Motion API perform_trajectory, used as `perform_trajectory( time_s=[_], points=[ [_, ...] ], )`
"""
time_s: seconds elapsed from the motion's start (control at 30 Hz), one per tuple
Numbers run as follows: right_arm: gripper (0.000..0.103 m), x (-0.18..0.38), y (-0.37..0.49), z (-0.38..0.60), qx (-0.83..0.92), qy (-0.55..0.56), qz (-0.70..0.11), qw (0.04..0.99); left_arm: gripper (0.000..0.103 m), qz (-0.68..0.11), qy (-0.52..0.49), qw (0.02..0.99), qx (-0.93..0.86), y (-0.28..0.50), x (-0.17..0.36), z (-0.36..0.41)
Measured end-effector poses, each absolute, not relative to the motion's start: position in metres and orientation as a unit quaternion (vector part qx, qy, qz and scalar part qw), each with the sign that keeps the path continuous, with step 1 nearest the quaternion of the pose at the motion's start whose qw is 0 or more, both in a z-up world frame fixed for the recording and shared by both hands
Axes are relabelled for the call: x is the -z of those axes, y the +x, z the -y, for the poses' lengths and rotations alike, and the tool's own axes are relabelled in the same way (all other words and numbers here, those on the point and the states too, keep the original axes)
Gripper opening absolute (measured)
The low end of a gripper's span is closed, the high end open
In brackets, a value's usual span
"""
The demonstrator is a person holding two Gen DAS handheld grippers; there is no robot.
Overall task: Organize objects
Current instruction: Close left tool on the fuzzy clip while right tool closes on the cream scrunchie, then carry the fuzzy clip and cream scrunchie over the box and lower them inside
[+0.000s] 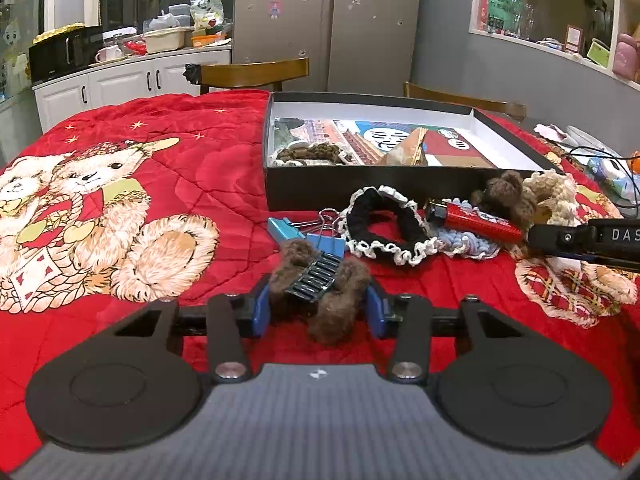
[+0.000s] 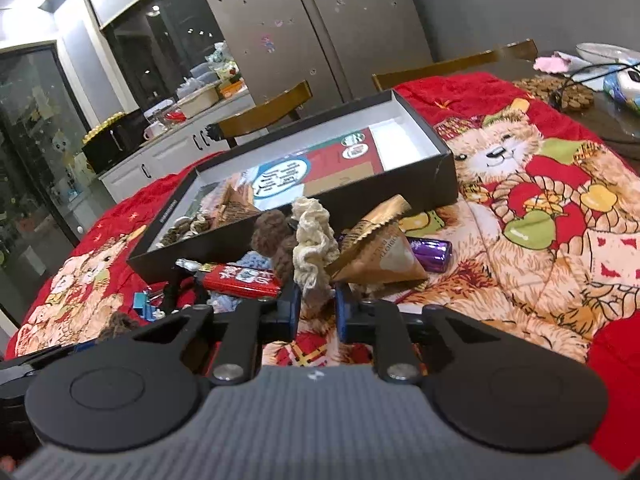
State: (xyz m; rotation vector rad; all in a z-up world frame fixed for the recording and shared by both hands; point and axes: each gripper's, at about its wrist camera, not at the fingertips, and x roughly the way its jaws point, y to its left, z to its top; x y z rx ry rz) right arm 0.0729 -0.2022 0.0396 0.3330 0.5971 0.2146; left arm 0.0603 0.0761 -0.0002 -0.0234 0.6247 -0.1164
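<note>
The left gripper (image 1: 318,300) has its blue pads closed on a brown furry hair clip (image 1: 320,288), whose black comb teeth face up; the clip sits between the pads, low over the red blanket (image 1: 180,208). The right gripper (image 2: 316,306) is narrowed around the lower end of a cream scrunchie (image 2: 312,236), which stands up between its pads, with a brown scrunchie (image 2: 272,230) touching it on the left side.

The black box (image 1: 276,184) where things are collected lies straight ahead of both grippers, with its long side across the view of the left camera. Its near wall stands between each gripper and the inside, so the judgement is that each held thing must go up and forward over this wall. In the left view the clip is nearer to the left end of the box, where some small dark pieces already lie (what they are is hard to tell).

Still on the blanket in front of the box are a black scrunchie (image 1: 384,224), a red tube (image 1: 476,220), a blue binder clip (image 1: 304,232), a gold packet (image 2: 380,248) and a purple wrapper (image 2: 432,254)
</note>
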Motion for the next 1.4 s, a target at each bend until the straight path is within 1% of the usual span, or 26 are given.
perform_trajectory(
  time_s=[0.17,0.33,0.87,1.2,1.4],
  points=[
    [0.021,-0.043,0.067,0.2,-0.111,0.151,-0.279,0.942,0.05,-0.295,0.007,0.952,0.078,0.055,-0.002,-0.07],
    [0.021,-0.047,0.062,0.197,-0.111,0.141,-0.264,0.948,0.05,-0.297,-0.004,0.952,0.071,0.057,-0.001,-0.074],
    [0.021,-0.067,0.047,0.21,-0.095,0.152,-0.198,0.964,0.051,-0.279,0.005,0.959,0.059,0.05,-0.004,-0.073],
    [0.021,-0.065,0.051,0.213,-0.088,0.157,-0.203,0.963,0.051,-0.256,-0.002,0.964,0.069,0.044,-0.008,-0.074],
    [0.021,-0.063,0.06,0.213,-0.116,0.173,-0.236,0.949,0.051,-0.232,-0.005,0.97,0.079,0.04,-0.015,-0.071]
  ],
)
